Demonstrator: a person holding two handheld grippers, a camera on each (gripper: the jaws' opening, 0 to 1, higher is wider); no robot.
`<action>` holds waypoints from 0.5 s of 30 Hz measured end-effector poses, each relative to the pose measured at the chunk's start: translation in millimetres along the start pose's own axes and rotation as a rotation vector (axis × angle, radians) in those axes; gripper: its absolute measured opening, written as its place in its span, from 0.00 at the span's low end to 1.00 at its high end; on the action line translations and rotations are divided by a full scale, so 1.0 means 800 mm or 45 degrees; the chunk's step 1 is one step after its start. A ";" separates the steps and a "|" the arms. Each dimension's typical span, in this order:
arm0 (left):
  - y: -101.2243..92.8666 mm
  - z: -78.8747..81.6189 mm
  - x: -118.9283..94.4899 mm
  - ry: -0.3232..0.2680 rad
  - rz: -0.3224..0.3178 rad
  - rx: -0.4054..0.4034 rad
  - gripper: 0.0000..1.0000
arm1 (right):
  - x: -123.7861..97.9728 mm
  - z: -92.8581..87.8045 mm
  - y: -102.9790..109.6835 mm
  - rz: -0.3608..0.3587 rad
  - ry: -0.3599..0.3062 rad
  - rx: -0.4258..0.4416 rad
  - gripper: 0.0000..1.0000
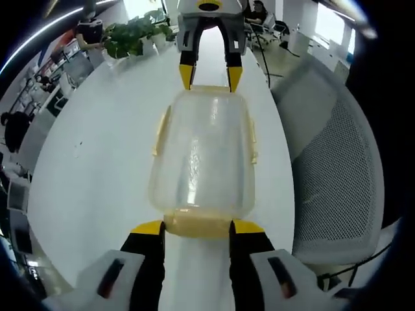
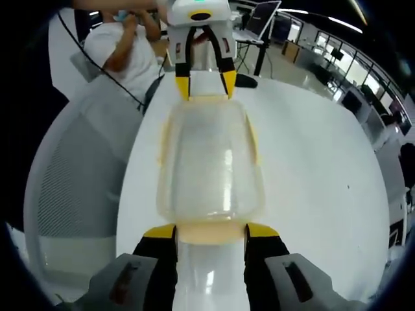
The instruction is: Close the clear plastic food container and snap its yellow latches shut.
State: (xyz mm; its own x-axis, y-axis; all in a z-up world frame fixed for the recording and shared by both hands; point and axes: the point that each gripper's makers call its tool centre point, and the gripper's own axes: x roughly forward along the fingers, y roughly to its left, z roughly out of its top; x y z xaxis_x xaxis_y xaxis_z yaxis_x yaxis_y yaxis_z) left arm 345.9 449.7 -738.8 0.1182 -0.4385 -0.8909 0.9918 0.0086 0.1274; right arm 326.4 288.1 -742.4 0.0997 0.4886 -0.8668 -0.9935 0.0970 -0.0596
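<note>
While you hold both grippers at the two short ends of the container [image 1: 202,155], it lies flat on the white table [image 1: 97,168] with its clear lid on top. Seen from your left gripper [image 1: 197,227], the left side latch [image 1: 160,129] stands out from the wall, the near end latch [image 1: 197,224] sits between the yellow tips, and the right side latch [image 1: 251,137] lies closer to the wall. Your left jaws are apart as wide as this end latch, touching or just beside it; I cannot tell if they press. A mesh chair [image 1: 337,175] stands at the right. Your right gripper [image 2: 211,231] stands the same way at the opposite end latch [image 2: 211,232], jaws open, gripping nothing that I can see.
</note>
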 end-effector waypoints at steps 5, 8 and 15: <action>0.000 0.006 0.003 -0.004 -0.004 -0.002 0.37 | -0.002 -0.007 -0.001 0.005 0.008 0.000 0.38; 0.000 0.009 0.005 -0.006 -0.005 -0.003 0.37 | -0.003 -0.010 -0.002 0.007 0.009 0.001 0.38; 0.000 0.016 0.011 -0.012 -0.008 -0.017 0.37 | -0.008 -0.016 -0.005 0.013 0.016 -0.006 0.38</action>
State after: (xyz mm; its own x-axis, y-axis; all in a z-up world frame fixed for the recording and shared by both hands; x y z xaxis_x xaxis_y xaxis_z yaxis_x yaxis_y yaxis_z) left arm 346.5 434.6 -741.2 0.1116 -0.4472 -0.8874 0.9931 0.0176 0.1161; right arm 329.0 273.2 -743.0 0.0891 0.4784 -0.8736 -0.9947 0.0883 -0.0531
